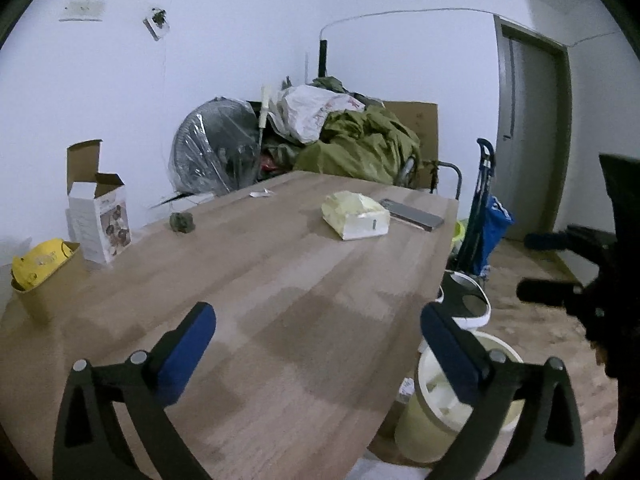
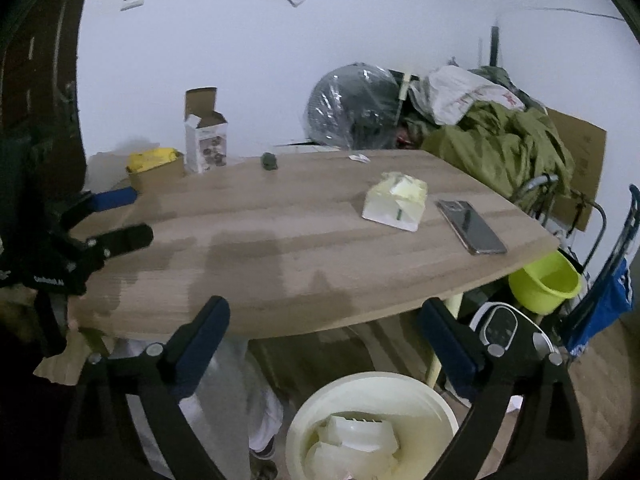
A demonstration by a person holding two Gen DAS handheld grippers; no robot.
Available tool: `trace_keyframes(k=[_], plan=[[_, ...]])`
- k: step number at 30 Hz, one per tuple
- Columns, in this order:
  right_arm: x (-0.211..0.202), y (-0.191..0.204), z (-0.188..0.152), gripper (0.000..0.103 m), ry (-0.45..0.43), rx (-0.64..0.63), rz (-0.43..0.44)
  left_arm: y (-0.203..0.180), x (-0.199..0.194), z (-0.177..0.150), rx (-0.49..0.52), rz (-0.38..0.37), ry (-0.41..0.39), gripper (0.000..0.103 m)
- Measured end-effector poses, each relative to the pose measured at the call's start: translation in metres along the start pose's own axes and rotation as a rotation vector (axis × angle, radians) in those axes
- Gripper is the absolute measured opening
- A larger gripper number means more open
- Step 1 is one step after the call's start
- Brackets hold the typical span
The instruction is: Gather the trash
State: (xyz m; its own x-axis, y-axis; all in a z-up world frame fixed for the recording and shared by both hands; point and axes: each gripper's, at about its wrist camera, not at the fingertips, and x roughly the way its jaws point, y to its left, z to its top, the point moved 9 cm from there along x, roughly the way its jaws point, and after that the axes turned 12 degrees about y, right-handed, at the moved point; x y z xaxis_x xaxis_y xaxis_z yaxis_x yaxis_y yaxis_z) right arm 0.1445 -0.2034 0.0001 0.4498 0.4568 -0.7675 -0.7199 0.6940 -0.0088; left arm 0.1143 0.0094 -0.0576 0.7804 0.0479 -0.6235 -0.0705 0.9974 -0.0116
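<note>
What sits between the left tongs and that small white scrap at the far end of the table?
Nothing visible. Bare wooden table runs from the open left tongs to the white scrap. The dark green clump lies left of that line, the tissue pack right of it.

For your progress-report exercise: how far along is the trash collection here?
Looks done: white scraps lie in the cream bin beside the table. In hand: nothing; left gripper and right gripper are open, empty. Possibly left: the dark crumpled wad and small white scrap.
</note>
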Motion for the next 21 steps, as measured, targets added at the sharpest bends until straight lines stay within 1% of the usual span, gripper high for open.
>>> trace_keyframes(k=[4,9,13,21], plan=[[-0.002,0.0,0.001,0.097,-0.002,-0.004,0.017,-0.008,-0.003,-0.006,0.016,-0.023,-0.002,0.103],[-0.001,-0.002,-0.005,0.097,0.007,0.002,0.024,-0.023,-0.004,-0.009,0.027,-0.084,-0.004,0.103],[0.001,-0.004,-0.011,0.097,0.021,0.013,0.021,-0.032,0.0,-0.009,0.047,-0.097,0.003,0.103],[0.002,-0.008,-0.019,0.097,0.037,0.033,0.001,-0.041,0.008,-0.008,0.05,-0.124,0.016,0.103]])
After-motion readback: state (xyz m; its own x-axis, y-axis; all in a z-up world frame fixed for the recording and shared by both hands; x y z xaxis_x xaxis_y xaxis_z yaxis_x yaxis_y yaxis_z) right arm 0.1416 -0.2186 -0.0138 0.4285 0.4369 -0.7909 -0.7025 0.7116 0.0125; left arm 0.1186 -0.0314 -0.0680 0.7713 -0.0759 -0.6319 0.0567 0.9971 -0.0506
